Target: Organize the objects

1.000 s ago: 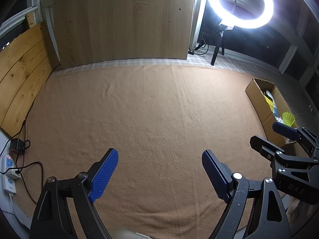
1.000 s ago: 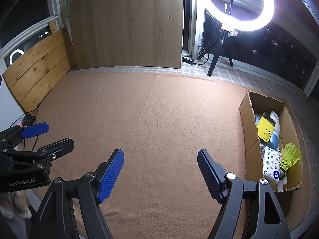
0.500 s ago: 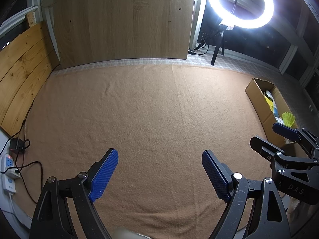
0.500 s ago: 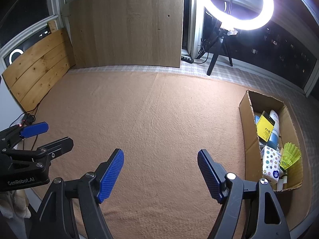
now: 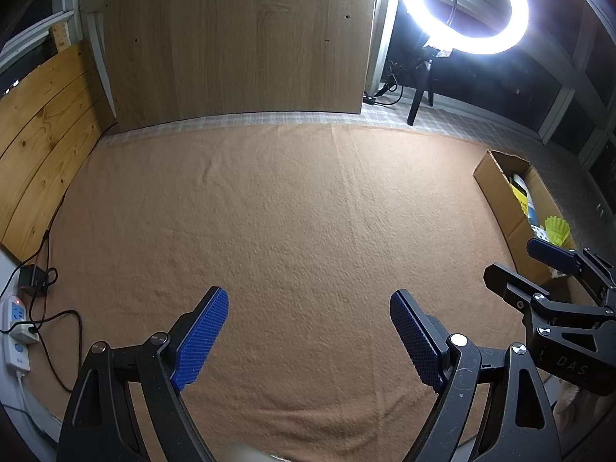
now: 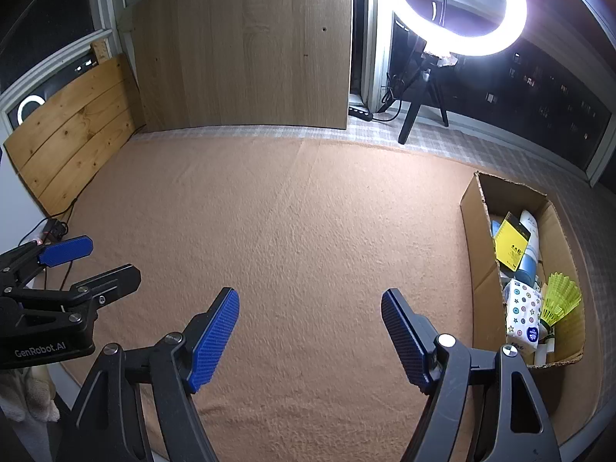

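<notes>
A cardboard box (image 6: 475, 231) stands on the right of the tan blanket (image 6: 308, 231). Inside it lie a yellow notebook (image 6: 512, 244), a blue-and-white bottle (image 6: 529, 254), a dotted tissue pack (image 6: 521, 313) and a yellow-green shuttlecock (image 6: 560, 298). My right gripper (image 6: 310, 304) hovers open over bare blanket left of the box, nothing between its blue pads. My left gripper (image 5: 308, 304) is open too, empty, over the blanket's middle front. In the left wrist view the box (image 5: 500, 192) sits at the far right, with the right gripper (image 5: 523, 261) in front of it. The left gripper (image 6: 92, 258) shows at the right wrist view's left edge.
A large wooden board (image 5: 238, 38) leans at the back; a pine plank panel (image 5: 42, 123) lines the left. A ring light on a tripod (image 6: 460, 7) stands back right. A power strip (image 5: 15, 331) and adapter with cables lie off the blanket's left edge.
</notes>
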A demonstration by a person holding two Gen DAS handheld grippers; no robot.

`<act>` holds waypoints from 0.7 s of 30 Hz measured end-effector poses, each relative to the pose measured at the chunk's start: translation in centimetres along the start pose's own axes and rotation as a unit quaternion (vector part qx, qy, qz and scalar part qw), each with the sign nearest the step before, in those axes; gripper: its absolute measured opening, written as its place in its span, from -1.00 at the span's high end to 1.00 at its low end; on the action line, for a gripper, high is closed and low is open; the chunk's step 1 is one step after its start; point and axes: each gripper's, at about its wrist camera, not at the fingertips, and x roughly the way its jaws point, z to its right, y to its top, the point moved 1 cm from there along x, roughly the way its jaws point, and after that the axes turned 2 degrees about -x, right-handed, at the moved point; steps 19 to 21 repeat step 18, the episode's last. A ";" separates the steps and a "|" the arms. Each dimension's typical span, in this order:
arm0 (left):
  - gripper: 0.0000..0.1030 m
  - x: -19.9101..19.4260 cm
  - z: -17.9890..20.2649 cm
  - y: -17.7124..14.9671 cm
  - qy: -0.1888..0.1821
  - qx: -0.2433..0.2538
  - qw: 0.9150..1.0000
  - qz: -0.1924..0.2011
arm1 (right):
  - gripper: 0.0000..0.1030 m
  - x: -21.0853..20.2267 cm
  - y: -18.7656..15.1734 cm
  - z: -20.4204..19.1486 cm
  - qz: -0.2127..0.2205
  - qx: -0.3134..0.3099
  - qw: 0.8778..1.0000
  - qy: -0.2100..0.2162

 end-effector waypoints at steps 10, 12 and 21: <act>-0.72 0.0 0.2 -0.2 0.000 0.000 1.000 -0.001 | -0.42 0.0 -0.4 0.3 -0.001 0.000 1.000 0.000; -0.72 0.0 0.2 -0.2 -0.001 0.000 1.000 0.000 | -0.42 0.0 -0.4 0.2 -0.001 0.001 1.000 0.000; -0.76 0.3 0.0 -0.3 0.000 0.001 1.000 -0.002 | -0.42 0.1 -0.8 0.4 -0.004 0.002 1.000 0.000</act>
